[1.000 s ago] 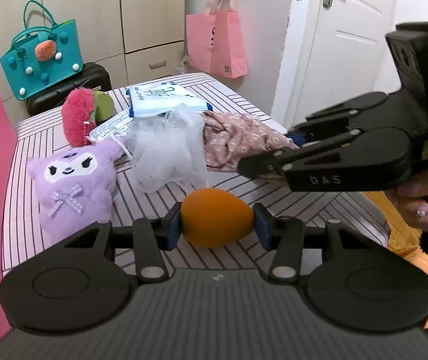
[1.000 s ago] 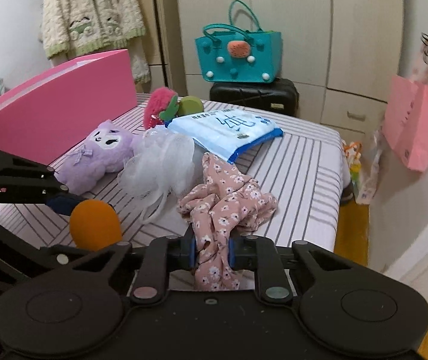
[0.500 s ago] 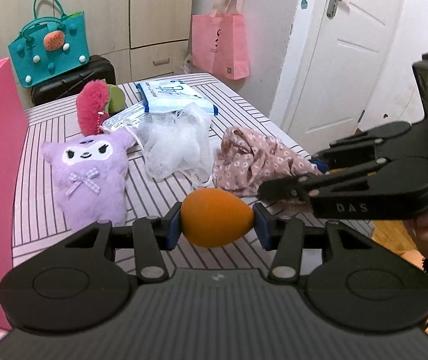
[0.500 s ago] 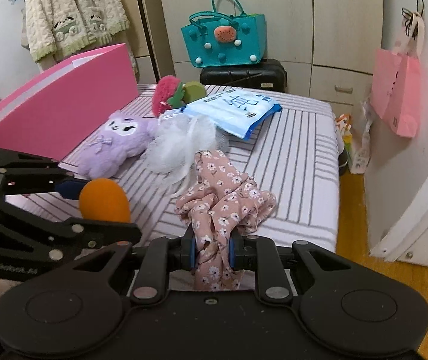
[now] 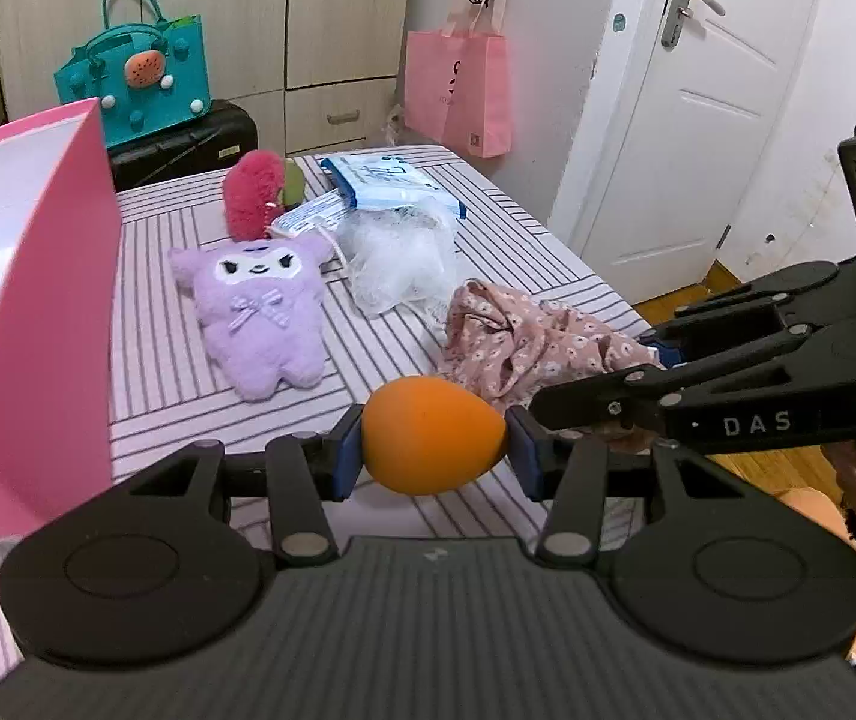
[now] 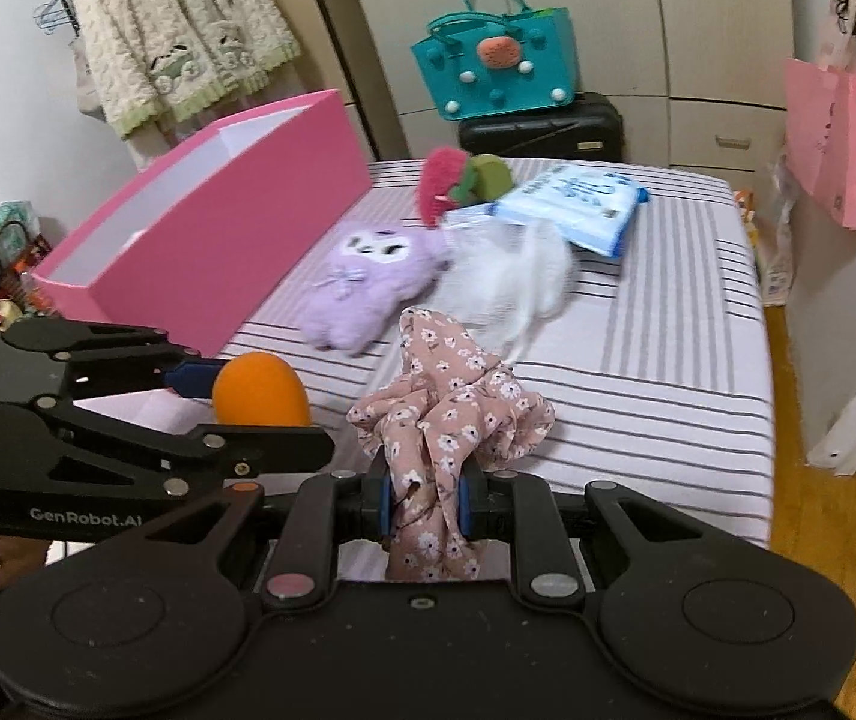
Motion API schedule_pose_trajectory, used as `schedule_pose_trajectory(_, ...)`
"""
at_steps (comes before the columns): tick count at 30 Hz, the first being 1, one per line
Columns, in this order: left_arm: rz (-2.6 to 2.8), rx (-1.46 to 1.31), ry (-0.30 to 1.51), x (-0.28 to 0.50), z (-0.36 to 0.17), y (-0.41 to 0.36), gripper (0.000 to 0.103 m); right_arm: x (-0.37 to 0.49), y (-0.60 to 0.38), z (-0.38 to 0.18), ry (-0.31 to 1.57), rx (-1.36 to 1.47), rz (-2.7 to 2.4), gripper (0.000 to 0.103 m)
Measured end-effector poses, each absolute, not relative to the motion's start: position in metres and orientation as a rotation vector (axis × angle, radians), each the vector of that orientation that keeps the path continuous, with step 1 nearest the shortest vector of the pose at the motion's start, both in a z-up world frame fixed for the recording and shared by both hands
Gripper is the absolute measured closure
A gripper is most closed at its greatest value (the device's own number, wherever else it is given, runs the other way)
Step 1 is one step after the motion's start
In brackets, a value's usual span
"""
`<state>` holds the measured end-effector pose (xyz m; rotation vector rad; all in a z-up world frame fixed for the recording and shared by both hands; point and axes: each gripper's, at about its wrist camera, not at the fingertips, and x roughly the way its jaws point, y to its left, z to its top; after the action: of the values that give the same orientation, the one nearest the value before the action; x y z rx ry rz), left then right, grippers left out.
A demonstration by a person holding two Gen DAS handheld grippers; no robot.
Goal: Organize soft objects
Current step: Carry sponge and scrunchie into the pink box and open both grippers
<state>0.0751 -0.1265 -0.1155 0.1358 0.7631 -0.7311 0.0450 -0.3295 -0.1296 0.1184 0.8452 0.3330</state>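
- Orange sponge (image 5: pixel 433 443) – egg-shaped, squeezed between the pads of the left claw (image 5: pixel 434 450) and carried in the air above the near edge of the striped counter (image 5: pixel 158 396).
- Floral scrunchie (image 6: pixel 446 420) – pinched tight in the right claw (image 6: pixel 425 507), its loose end hanging free, with only its far folds perhaps brushing the cloth.
- Compared with a second ago, both claws have lifted and swung towards the pink box (image 6: pixel 212 240); in the left wrist view its wall now fills far more of the left side and its open inside shows.
- That suggests both pickups are done and the carry to the box is under way, with release over the opening the likely next step.
- Lying on the counter: the purple plush (image 5: pixel 260 312), the white mesh puff (image 5: pixel 404 258), the red-and-green plush (image 5: pixel 254 195) and the blue tissue packs (image 5: pixel 380 177).
- The sponge is springy, so it could bounce off the box rim if let go early.
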Motion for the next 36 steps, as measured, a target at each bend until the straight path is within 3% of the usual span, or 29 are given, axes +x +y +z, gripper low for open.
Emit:
schedule_pose_trajectory(14,-0.746,0.161,0.797,0.066,-0.089,-0.075,0.055,0.035,-0.281,-0.093,0.888,0.082,0.429,0.079)
schedule_pose_trajectory(36,-0.704,0.156,0.691,0.088,-0.03,0.027,0.055,0.059,-0.209,-0.033,0.756,-0.03,0.576,0.078)
